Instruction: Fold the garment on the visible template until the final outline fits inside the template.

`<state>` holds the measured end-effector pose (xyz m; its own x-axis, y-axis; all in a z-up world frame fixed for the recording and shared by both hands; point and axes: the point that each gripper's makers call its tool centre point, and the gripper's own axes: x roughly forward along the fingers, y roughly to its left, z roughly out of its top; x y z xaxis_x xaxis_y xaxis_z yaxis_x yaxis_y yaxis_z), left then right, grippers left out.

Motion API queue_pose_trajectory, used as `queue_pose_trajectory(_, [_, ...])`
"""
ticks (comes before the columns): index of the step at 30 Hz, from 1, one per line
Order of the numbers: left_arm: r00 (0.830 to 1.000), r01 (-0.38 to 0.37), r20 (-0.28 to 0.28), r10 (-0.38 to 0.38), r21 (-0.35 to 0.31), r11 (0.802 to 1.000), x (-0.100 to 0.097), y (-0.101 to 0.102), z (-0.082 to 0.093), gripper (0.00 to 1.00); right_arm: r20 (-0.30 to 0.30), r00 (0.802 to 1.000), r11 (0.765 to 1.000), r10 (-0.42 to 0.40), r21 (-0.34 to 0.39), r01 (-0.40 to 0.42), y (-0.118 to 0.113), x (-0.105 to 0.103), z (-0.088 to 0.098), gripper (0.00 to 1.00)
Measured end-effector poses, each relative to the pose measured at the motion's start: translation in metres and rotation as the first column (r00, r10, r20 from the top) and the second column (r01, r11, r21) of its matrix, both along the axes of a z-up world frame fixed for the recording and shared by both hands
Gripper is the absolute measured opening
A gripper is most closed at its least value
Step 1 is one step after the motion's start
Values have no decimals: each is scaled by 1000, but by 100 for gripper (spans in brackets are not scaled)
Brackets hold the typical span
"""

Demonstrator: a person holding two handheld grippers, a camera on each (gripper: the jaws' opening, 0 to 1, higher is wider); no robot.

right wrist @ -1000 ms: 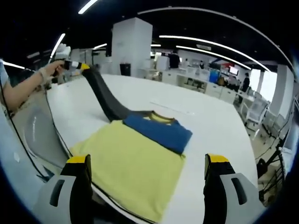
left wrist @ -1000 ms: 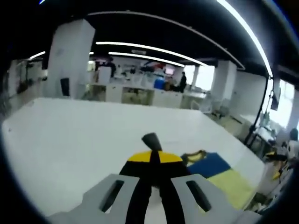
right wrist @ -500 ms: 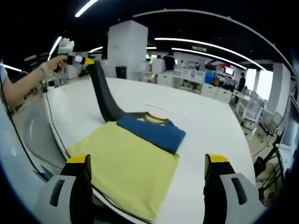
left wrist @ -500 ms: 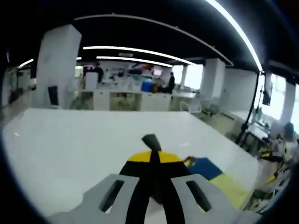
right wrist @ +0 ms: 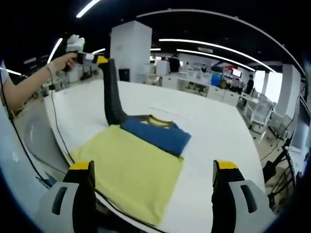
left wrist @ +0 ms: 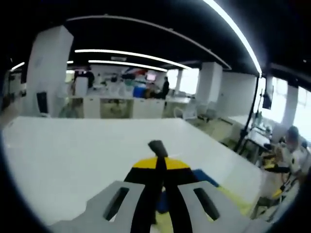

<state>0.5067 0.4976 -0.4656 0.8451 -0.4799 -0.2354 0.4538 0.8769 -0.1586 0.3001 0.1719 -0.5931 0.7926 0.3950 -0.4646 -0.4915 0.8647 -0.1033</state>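
A yellow garment [right wrist: 131, 170] lies flat on the white table [right wrist: 218, 131], with a blue part [right wrist: 155, 136] folded over its far end. Its dark sleeve [right wrist: 112, 97] rises almost upright from the far left corner. The left gripper [right wrist: 99, 59], held by a person's hand [right wrist: 63, 60], is shut on the sleeve's end. In the left gripper view the yellow-tipped jaws [left wrist: 160, 163] stand closed on the dark sleeve [left wrist: 157, 145], with blue and yellow cloth [left wrist: 206, 179] below to the right. My right gripper [right wrist: 153, 166] hovers open over the garment's near edge, touching nothing.
The table's near-left edge [right wrist: 53, 131] runs close beside the garment. A thin cable [right wrist: 51, 111] hangs from the hand. A white pillar [right wrist: 129, 48] and office desks [right wrist: 194, 80] stand beyond the table. A seated person [left wrist: 291, 145] is off the table's right side.
The left gripper has carried the sleeve end up and toward the garment, so the sleeve stands steeper. The right gripper stays open in place.
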Motion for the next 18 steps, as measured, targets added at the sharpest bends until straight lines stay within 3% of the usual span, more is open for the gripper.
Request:
queue_pose_trajectory(12, [998,57,-9,-57,-21,998,6,-39,-4,0,-8,999,999,-39,5,39,-17,-5,-4,100])
queue_pose_trajectory(18, [997,78,-25,-78,0,997,8,-51,-11,0,-9,999,999,-48,18,48,-17,-6,-6,100])
